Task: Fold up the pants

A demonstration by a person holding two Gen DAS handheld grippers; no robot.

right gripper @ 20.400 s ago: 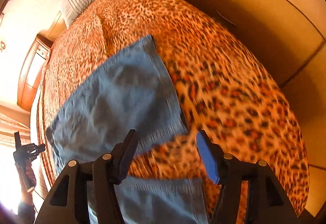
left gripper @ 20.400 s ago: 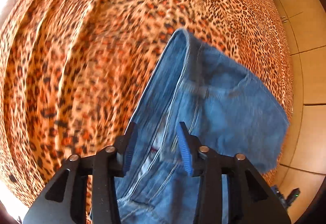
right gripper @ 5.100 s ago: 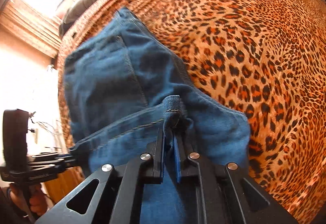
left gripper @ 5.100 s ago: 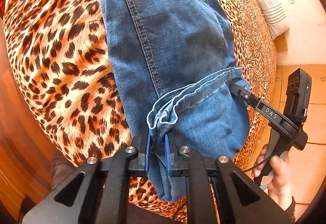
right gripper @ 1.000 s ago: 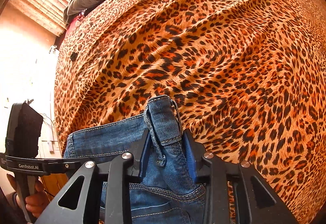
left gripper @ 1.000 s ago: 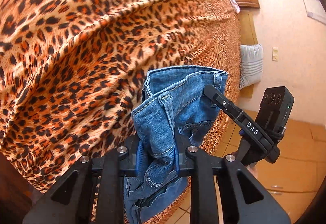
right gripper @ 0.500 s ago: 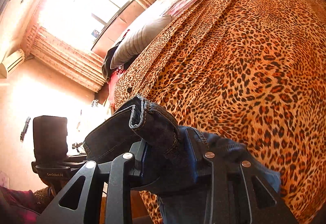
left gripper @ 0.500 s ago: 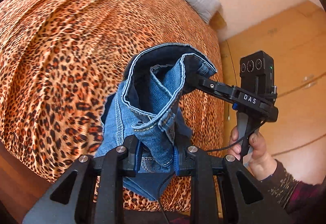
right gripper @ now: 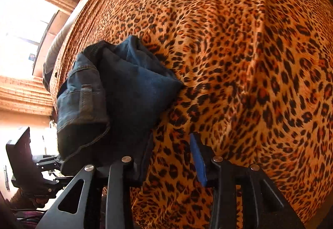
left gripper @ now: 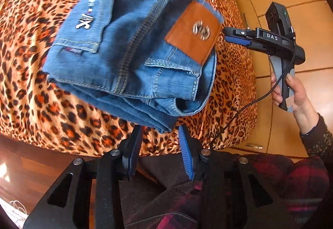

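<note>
Left wrist view, folded jeans (left gripper: 133, 46) just beyond left tongs (left gripper: 160, 139), both tongs just opened, empty.

Left gripper (left gripper: 160, 141) and right gripper (right gripper: 172, 154), jaws just opening, empty, both angled downward

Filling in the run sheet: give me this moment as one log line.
jeans: folded bundle on leopard bedspread | left gripper: open, jaws just opened, nothing held | right gripper: open, jaws just opened, nothing held
</note>
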